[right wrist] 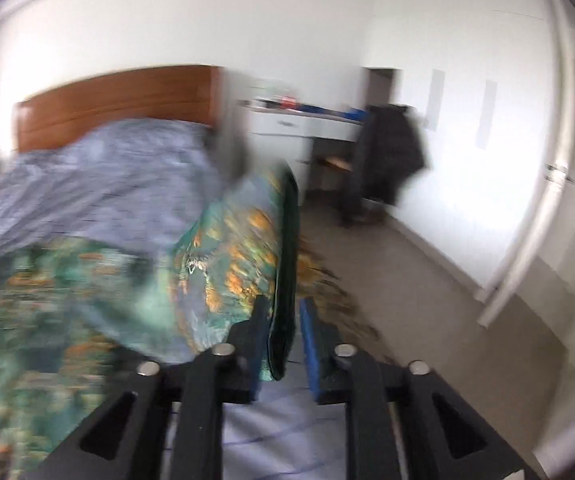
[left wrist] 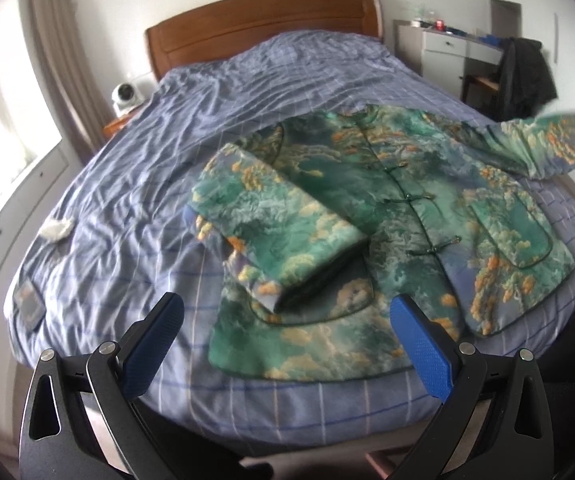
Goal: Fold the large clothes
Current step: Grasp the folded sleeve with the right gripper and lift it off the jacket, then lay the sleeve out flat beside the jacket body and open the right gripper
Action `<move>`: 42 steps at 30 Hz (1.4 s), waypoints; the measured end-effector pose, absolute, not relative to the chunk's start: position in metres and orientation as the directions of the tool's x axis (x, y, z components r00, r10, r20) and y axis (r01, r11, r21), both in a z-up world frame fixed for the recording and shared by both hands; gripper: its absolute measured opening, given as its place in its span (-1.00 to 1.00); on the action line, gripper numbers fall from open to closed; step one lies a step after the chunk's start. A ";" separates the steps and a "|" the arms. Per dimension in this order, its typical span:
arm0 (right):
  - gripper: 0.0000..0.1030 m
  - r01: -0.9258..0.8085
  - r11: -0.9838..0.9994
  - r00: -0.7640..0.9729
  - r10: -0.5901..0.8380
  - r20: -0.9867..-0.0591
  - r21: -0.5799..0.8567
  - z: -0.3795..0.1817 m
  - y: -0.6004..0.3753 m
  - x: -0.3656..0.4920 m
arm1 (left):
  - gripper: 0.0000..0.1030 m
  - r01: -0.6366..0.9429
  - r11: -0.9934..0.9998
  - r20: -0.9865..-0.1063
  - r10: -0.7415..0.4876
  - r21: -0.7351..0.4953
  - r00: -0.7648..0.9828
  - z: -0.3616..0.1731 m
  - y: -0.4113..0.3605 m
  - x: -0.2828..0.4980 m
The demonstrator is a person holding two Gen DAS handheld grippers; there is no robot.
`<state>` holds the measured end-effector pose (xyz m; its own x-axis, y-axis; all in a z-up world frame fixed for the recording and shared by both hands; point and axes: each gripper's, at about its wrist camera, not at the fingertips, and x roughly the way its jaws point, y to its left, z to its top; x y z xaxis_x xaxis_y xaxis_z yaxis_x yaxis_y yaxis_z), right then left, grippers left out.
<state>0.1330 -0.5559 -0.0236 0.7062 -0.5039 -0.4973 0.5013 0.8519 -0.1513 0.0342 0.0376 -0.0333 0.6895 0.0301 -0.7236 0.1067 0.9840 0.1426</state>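
Observation:
A green jacket (left wrist: pixel 407 208) with orange cloud print lies front up on the bed, buttoned down the middle. One sleeve (left wrist: pixel 279 224) is folded across its chest. The other sleeve (left wrist: pixel 547 144) is lifted off the bed at the right, blurred. My left gripper (left wrist: pixel 287 312) hangs open over the jacket's near hem, with nothing between its blue pads (left wrist: pixel 419 344). In the right wrist view, my right gripper (right wrist: pixel 284 304) is shut on the raised sleeve (right wrist: pixel 239 248); its dark-lined cuff runs up between the two fingers. The jacket's body (right wrist: pixel 47 300) shows blurred at the left.
A blue checked quilt (left wrist: pixel 207 120) covers the bed below a wooden headboard (left wrist: pixel 263 20). A white wad (left wrist: pixel 55 226) lies on its left side. Beyond the bed stand a white desk (left wrist: pixel 447 48) and a chair draped with a dark coat (left wrist: pixel 523 76). A white door (right wrist: pixel 547 200) is at right.

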 end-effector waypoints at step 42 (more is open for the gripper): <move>0.05 -0.042 0.998 0.859 0.012 -0.512 -0.049 -0.053 -0.273 0.039 | 0.43 -0.190 0.976 -0.673 0.213 0.108 0.709 -0.014 0.300 0.091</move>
